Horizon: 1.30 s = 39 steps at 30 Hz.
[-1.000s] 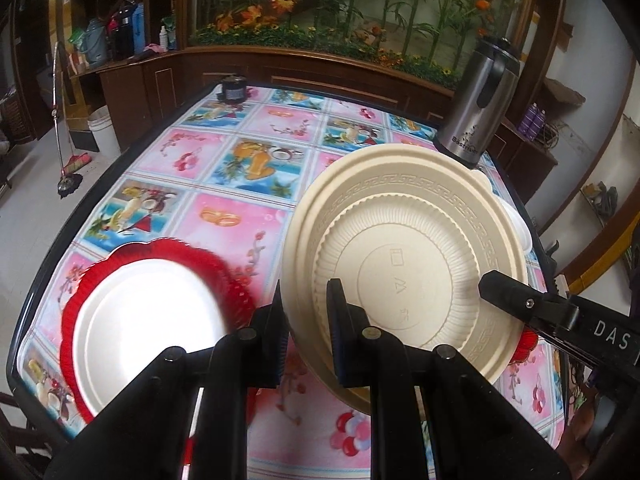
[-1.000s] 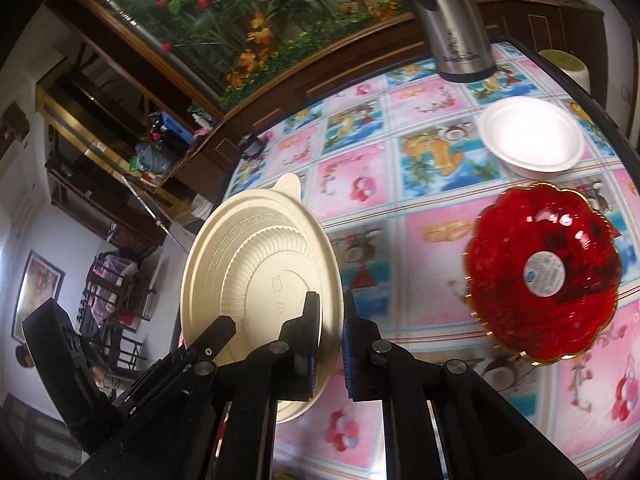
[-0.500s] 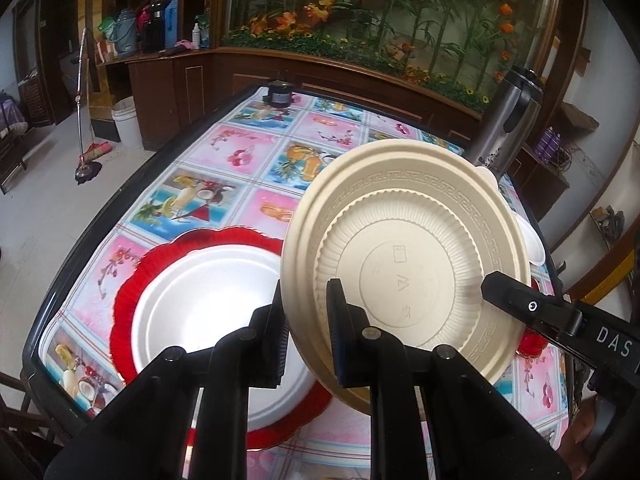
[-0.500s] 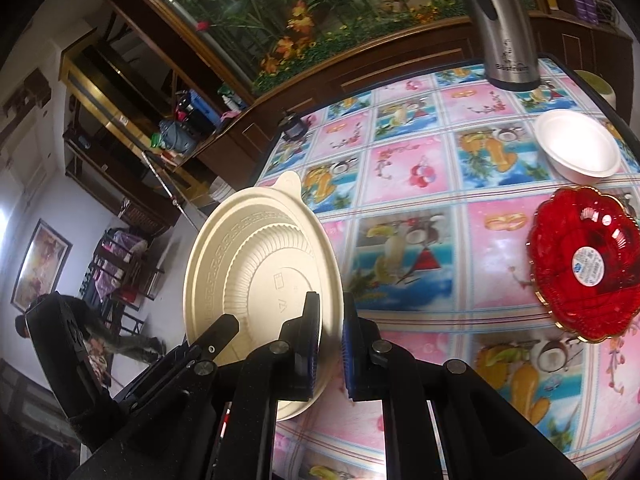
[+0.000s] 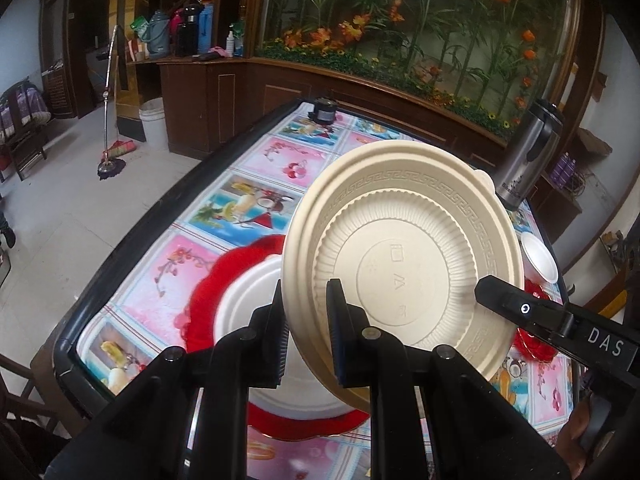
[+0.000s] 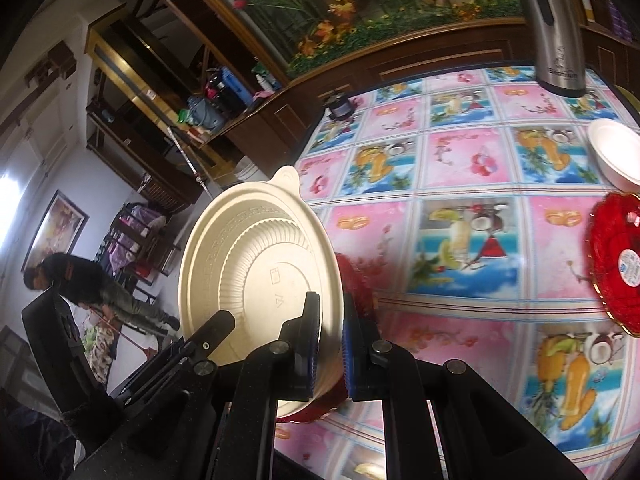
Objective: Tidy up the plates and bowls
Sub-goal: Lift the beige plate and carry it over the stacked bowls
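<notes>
Both sets of jaws are clamped on the rim of the same cream plate [image 5: 404,276]: my left gripper [image 5: 306,336] pinches its near edge, and my right gripper [image 6: 330,344] grips the rim on the other side, so I carry it tilted, underside toward the cameras, above the worktop [image 6: 460,168]. Over the last second the plate has travelled across: the white plate [image 5: 244,300] sitting in the red scalloped dish [image 5: 208,304] has slid from the left of the left wrist view to directly beneath the plate. I judge that as lined up for stacking; what remains is to level it, lower it and let go. Farther out, a second red dish [image 6: 616,264] and a small white bowl [image 6: 616,152] wait near the right edge, with the steel flask [image 6: 554,28] behind them.
</notes>
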### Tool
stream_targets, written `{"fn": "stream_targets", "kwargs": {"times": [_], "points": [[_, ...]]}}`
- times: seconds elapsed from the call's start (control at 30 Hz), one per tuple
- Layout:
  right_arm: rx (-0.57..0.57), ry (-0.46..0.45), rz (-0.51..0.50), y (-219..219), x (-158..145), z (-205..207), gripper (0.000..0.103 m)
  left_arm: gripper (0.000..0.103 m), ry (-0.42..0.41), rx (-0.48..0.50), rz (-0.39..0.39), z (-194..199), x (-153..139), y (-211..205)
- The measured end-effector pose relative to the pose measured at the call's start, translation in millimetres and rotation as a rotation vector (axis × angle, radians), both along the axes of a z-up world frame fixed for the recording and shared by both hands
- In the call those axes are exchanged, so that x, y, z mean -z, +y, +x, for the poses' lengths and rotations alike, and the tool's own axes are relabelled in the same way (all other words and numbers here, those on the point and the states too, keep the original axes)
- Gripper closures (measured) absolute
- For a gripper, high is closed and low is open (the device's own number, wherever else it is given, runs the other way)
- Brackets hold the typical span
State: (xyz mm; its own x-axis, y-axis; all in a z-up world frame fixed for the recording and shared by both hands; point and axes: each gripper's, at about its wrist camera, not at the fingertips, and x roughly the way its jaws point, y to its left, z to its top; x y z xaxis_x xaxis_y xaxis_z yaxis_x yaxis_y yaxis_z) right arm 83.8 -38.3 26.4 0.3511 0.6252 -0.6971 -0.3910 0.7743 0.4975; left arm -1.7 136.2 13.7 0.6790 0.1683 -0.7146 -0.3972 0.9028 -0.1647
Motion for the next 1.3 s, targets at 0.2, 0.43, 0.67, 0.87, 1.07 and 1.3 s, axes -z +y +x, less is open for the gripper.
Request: {"fn": "stream_targets", "kwargs": {"times": [0.2,0.43,0.67,0.87,1.07,1.3], "points": [[-0.042,-0.003,0.0,26,1,-6,0.093,0.088,0.012,-0.037,0.002,-8,6,20],[-0.074,0.036,-0.019,47,22,-5,0.093,0.088,0.063,-0.06,0.001,-8,27,35],[-0.084,0.06,-0.046,55,37,-3,0.094,0.088,0.09,-0.064,0.005,-9,38,37],[-0.086,0.072,-0.062,59,45,-3,0.094,0.088,0.11,-0.067,0.01,-7,44,37],[-0.087,0.072,-0.077,62,48,-4,0.094,0.088,0.117,-0.069,0.009,-6,49,39],[-0.085,0.08,-0.085,64,52,-2,0.094,0.088,0.128,-0.071,0.01,-5,54,39]]}}
